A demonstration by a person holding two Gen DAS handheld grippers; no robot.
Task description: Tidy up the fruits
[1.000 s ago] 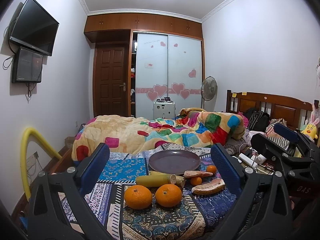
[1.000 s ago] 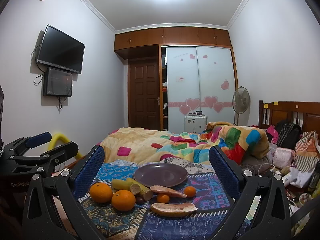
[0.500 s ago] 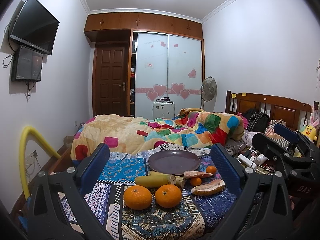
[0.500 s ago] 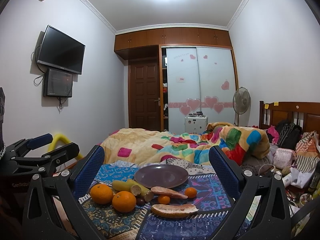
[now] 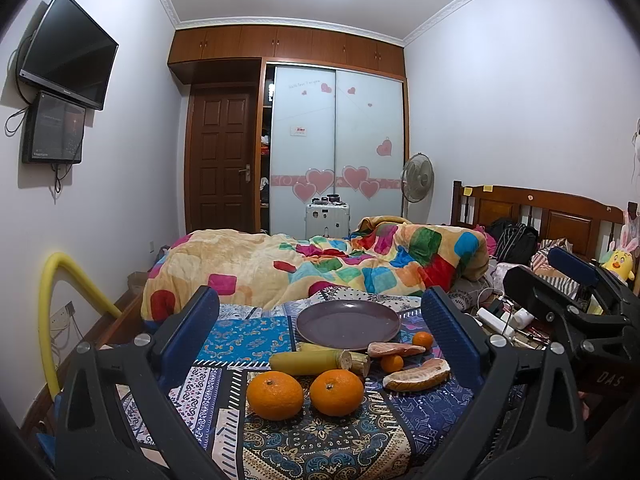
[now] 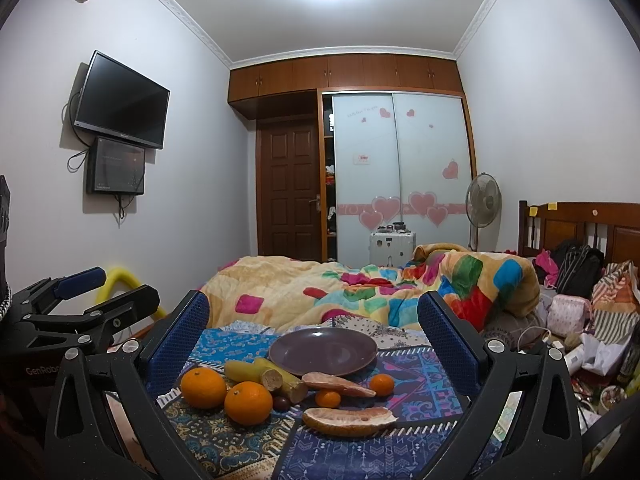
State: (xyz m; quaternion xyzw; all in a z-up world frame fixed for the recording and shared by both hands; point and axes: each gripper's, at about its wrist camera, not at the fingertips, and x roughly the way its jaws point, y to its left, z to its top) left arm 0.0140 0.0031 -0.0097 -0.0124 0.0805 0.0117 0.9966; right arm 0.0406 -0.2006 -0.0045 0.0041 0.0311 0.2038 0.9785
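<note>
Left gripper point(image 5: 320, 320): jaws spread wide, nothing between them; it hangs short of the fruit at the near edge of the bed, aimed along the patterned cloth point(image 5: 248, 328) toward the plate.

Two big oranges: the left orange point(image 5: 275, 395) and the right orange point(image 5: 337, 392) sit just beside each other, nearest the near edge and straight ahead of the left gripper. Round, firm-looking, bright peel, no long axis to line up with.

Yellow stalk pieces point(image 5: 308, 362): two cut lengths lying crosswise just behind the oranges, long axis running left to right, cut ends pointing right.

Plate point(image 5: 348, 325): dark purple, bare, farther up the bed behind all the fruit, centred between both grippers' lines of sight.

Small oranges: one point(image 5: 392, 362) among the pomelo pieces, another point(image 5: 423, 339) close to the plate's right rim.

Pomelo segments: the far one point(image 5: 394, 349) lies just in front of the plate; the near one point(image 6: 349, 420) is a peeled crescent, long axis left to right, straight ahead of the right gripper. Soft, likely to tear if squeezed.

Small dark fruit point(image 6: 281, 402): tucked behind the right orange; kind unclear.

Right gripper point(image 6: 313, 320): fully parted, carrying nothing, level with the left one.

Deciding relation: the big oranges favour the left gripper, the pomelo crescent the right; every piece must travel away from the near edge to the plate.
</note>
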